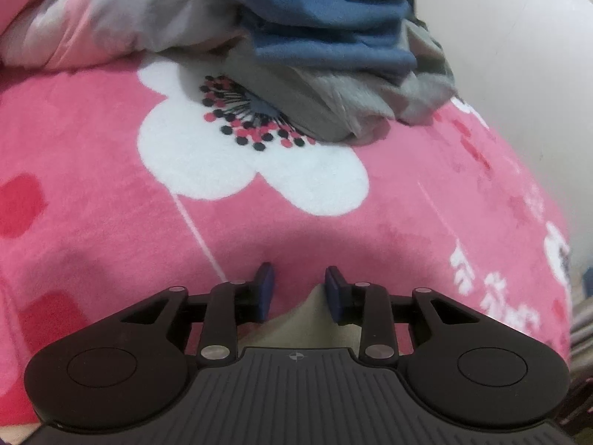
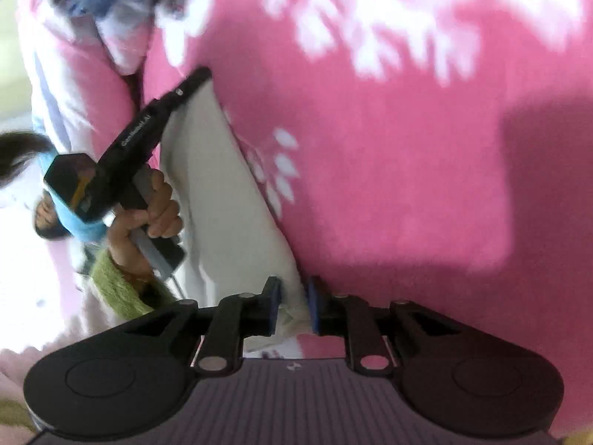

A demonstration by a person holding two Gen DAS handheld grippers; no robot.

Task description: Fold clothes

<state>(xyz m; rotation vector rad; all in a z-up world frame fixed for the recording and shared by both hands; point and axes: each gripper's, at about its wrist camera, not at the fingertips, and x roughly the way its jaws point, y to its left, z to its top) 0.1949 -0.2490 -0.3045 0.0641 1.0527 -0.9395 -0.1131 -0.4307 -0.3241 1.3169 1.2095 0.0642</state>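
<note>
Stretched flat along pink floral bed (image 1: 111, 193) for folding: cream garment (image 2: 222, 200), ends between partly open left hand-held gripper (image 1: 299, 293) and right hand-held gripper (image 2: 292, 306), grip unclear.

Both wrist cameras look forward and steeply down, close over the pink blanket (image 1: 92, 148). The left view faces the far clothes pile (image 1: 326, 37); the right view shows it at its far left, blurred.
</note>
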